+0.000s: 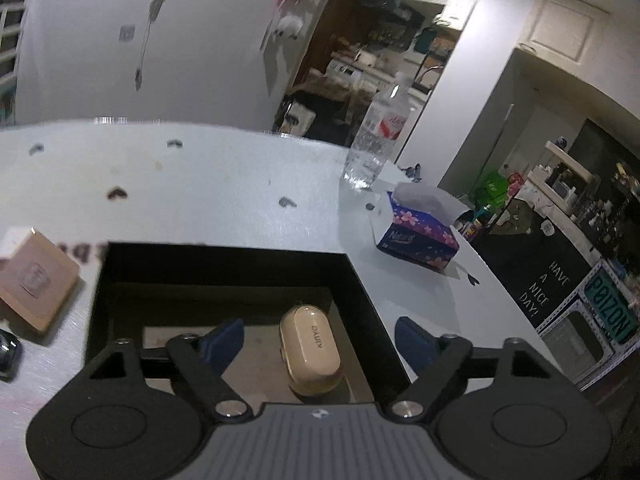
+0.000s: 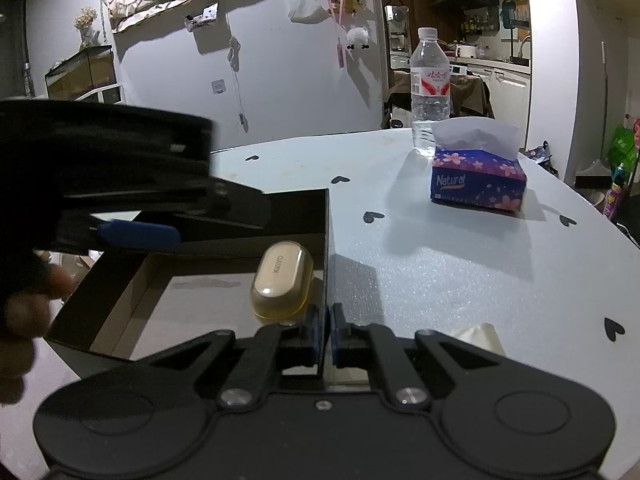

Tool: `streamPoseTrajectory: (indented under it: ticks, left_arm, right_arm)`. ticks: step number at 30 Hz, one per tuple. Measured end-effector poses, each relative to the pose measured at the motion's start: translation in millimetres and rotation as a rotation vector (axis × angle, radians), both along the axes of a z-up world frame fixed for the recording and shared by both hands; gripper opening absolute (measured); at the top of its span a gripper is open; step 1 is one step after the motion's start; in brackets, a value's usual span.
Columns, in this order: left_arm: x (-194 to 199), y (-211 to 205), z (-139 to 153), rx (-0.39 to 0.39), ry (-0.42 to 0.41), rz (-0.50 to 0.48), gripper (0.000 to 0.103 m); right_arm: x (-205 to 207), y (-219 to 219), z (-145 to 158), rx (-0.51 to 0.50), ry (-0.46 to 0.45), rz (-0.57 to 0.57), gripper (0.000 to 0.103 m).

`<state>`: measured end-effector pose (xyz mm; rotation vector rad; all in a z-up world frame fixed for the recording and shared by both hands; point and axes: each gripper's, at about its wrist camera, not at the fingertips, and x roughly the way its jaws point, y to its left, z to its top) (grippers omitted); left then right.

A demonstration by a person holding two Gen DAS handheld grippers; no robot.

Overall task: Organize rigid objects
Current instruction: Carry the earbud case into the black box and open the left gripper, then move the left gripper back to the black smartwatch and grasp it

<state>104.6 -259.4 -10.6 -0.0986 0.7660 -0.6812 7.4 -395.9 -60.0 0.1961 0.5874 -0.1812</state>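
Pinching the right wall of the black box [image 2: 240, 248], the right gripper [image 2: 324, 332] is clamped nearly closed on it. The left gripper [image 1: 320, 344] hangs wide open and empty above the beige earbud case [image 1: 311, 354], which lies inside near the box's right wall. Best bet: steady the box, then fetch the tan box [image 1: 34, 276] from the table's left edge

My left tool [image 1: 319, 340] is matte black with blue finger pads [image 1: 224, 340], silver pivot screws and a ribbed grey centre plate. My right tool [image 2: 325, 330] matches it.
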Motion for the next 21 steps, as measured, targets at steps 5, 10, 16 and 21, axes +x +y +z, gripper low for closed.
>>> streamPoseTrajectory:
  ticks: [5, 10, 16, 21]
  left_arm:
    - [-15, 14, 8, 0.017, -0.04, 0.005, 0.095]
    - [-31, 30, 11, 0.035, -0.088, 0.016, 0.102]
    - [-45, 54, 10, 0.079, -0.169, 0.082, 0.103]
    - [-49, 78, 3, 0.085, -0.183, 0.144, 0.103]
  right_arm:
    - [0, 0, 0, 0.003, 0.004, 0.0, 0.007]
    - [1, 0, -1, 0.006, 0.009, 0.0, 0.007]
    - [0, 0, -1, 0.01, 0.01, -0.002, 0.007]
    - [1, 0, -1, 0.01, 0.01, -0.004, 0.007]
